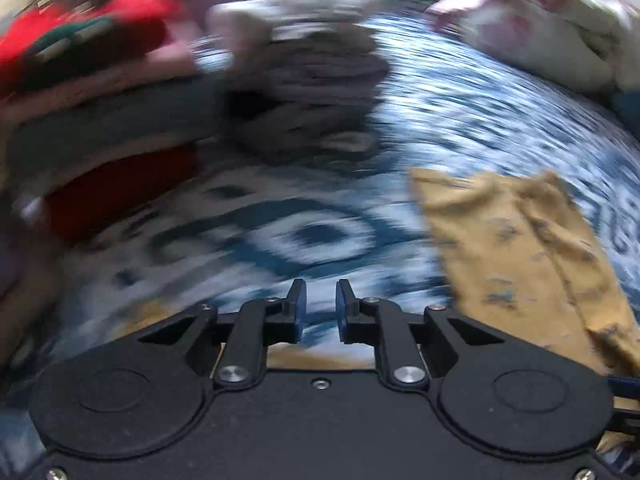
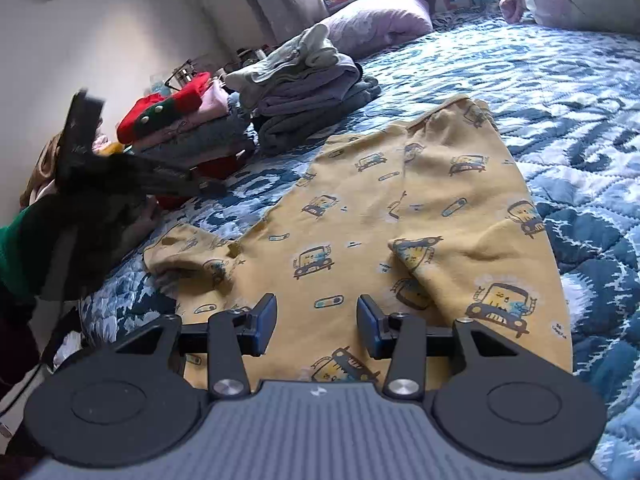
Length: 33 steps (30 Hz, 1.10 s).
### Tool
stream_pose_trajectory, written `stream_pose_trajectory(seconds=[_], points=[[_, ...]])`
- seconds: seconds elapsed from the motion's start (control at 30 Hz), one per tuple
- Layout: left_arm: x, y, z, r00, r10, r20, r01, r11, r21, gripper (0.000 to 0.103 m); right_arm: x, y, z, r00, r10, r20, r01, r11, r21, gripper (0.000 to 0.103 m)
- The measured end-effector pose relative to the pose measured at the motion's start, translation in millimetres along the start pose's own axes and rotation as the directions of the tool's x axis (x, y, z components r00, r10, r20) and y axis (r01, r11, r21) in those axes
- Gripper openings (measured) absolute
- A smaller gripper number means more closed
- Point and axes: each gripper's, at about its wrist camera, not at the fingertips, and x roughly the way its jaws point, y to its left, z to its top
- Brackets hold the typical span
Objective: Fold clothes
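On the bed (image 2: 560, 92), folded piles (image 2: 304, 92) sit done — yellow pants (image 2: 400, 216) lie flat, not folded. Left tool (image 1: 321, 306) nearly shut, empty — right tool (image 2: 317, 325) open, empty.

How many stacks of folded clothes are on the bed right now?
2: a red-topped stack by the bed's left edge, and a grey stack right of it. More may be hidden behind.

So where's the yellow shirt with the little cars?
In the right wrist view, the yellow shirt lies spread on the blue bedspread, right of the folded clothes piles.
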Motion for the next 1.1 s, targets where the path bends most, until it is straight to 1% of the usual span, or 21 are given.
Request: stream_pose_trajectory(seconds=[0.07, 0.13, 0.2, 0.27, 0.3, 0.37, 0.47, 0.53, 0.6, 0.67, 0.7, 0.83, 0.87, 0.9, 0.93, 1.0, 1.03, 1.1], points=[[-6, 32, -7, 0.999, 0.047, -0.004, -0.047, 0.997, -0.068, 0.014, -2, 6, -1, 1.000, 0.007, 0.009, -0.006, 0.999, -0.033, 0.046], [-11, 60, -14, 0.997, 0.082, -0.010, -0.082, 0.989, -0.123, 0.014, -6, 21, -3, 1.000, 0.016, 0.027, -0.013, 0.993, -0.116, 0.046], [-12, 82, -18, 0.996, 0.082, -0.018, -0.084, 0.983, -0.161, 0.017, -9, 42, -8, 0.999, 0.032, 0.040, -0.023, 0.975, -0.221, 0.046], [-11, 99, -21, 0.998, 0.056, -0.034, -0.062, 0.979, -0.194, 0.019, -12, 68, -14, 0.998, 0.043, 0.041, -0.026, 0.941, -0.338, 0.045], [-9, 105, -22, 0.998, 0.043, -0.041, -0.051, 0.977, -0.206, 0.020, -11, 83, -17, 0.998, 0.041, 0.039, -0.022, 0.917, -0.399, 0.045], [-3, 112, -22, 0.999, 0.021, -0.049, -0.031, 0.976, -0.215, 0.022, -5, 116, -26, 1.000, 0.008, 0.027, 0.008, 0.844, -0.536, 0.042], [5, 120, -21, 0.998, 0.024, -0.055, -0.035, 0.978, -0.205, 0.024, 14, 158, -44, 0.997, -0.070, 0.032, 0.071, 0.692, -0.719, 0.041], [9, 129, -22, 0.998, -0.005, -0.062, -0.009, 0.972, -0.236, 0.026, 30, 175, -52, 0.994, -0.110, 0.021, 0.086, 0.624, -0.777, 0.034], [13, 135, -25, 0.997, -0.037, -0.066, 0.018, 0.963, -0.269, 0.027, 45, 185, -56, 0.989, -0.149, 0.017, 0.101, 0.582, -0.807, 0.031], [14, 139, -28, 0.996, -0.055, -0.064, 0.035, 0.959, -0.282, 0.027, 61, 194, -59, 0.982, -0.186, 0.019, 0.119, 0.545, -0.830, 0.031], [15, 140, -29, 0.996, -0.065, -0.060, 0.045, 0.956, -0.292, 0.027, 69, 196, -58, 0.977, -0.211, 0.019, 0.132, 0.538, -0.833, 0.031], [17, 146, -29, 0.994, -0.099, -0.038, 0.081, 0.938, -0.336, 0.026, 94, 198, -51, 0.964, -0.265, 0.010, 0.158, 0.544, -0.824, 0.031], [17, 145, -29, 0.994, -0.104, -0.031, 0.088, 0.940, -0.331, 0.023, 98, 197, -47, 0.962, -0.274, 0.008, 0.167, 0.560, -0.812, 0.030], [18, 143, -28, 0.994, -0.105, -0.027, 0.092, 0.945, -0.314, 0.016, 101, 195, -43, 0.960, -0.281, -0.002, 0.168, 0.580, -0.797, 0.016], [18, 139, -27, 0.994, -0.103, -0.024, 0.091, 0.953, -0.289, 0.008, 103, 193, -39, 0.958, -0.287, -0.012, 0.170, 0.598, -0.783, 0.007], [19, 132, -24, 0.995, -0.096, -0.018, 0.089, 0.968, -0.236, 0.005, 100, 189, -35, 0.960, -0.278, -0.029, 0.157, 0.622, -0.767, 0.005], [16, 130, -21, 0.996, -0.088, 0.001, 0.086, 0.973, -0.213, 0.004, 98, 188, -34, 0.963, -0.267, -0.040, 0.144, 0.634, -0.760, 0.005], [3, 129, -13, 0.995, -0.071, 0.075, 0.084, 0.980, -0.179, 0.004, 87, 186, -30, 0.972, -0.223, -0.072, 0.098, 0.666, -0.739, 0.005]])
